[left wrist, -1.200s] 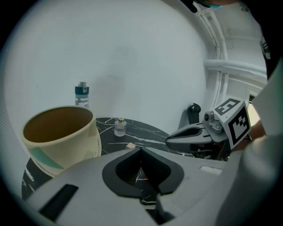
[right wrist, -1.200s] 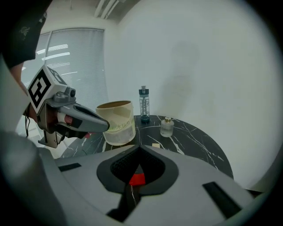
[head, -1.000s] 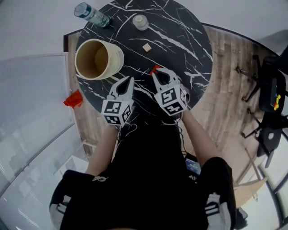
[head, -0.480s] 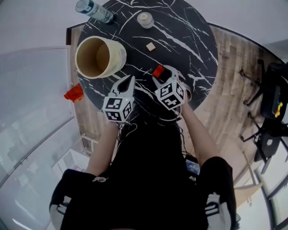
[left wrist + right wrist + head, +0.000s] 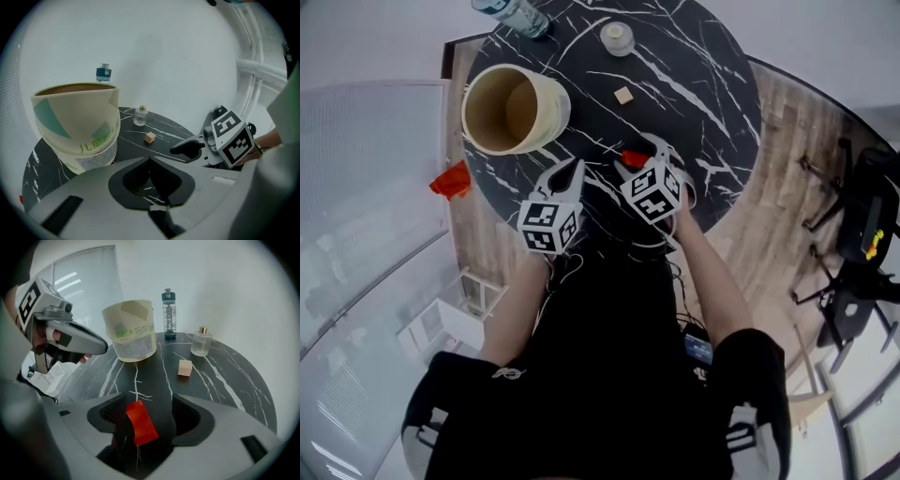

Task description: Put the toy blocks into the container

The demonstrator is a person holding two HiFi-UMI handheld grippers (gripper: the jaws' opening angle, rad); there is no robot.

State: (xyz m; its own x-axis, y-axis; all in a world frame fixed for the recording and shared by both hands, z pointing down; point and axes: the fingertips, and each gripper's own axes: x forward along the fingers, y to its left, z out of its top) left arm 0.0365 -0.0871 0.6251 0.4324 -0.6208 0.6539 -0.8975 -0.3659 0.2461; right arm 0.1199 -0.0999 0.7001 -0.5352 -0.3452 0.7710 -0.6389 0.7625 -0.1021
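Jaws on your right gripper (image 5: 151, 405) have just been opening wide, a red toy block (image 5: 140, 423) lying between them; your left gripper (image 5: 150, 161) is closed, empty.

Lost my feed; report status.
Left hand-held gripper shut, empty. Right hand-held gripper jaws just opening, red block between them, ungripped. Container ahead, nothing in the way.

— What is the person wearing?
— They are wearing a black top (image 5: 619, 337) and white shoes (image 5: 757, 433) with black stripes.
— And the tools?
— The left gripper (image 5: 575, 167) and right gripper (image 5: 639, 150) are showing pale grey shells. Each is carrying a cube (image 5: 548, 225) of black-and-white square markers, and thin wires (image 5: 567, 269) are trailing behind.
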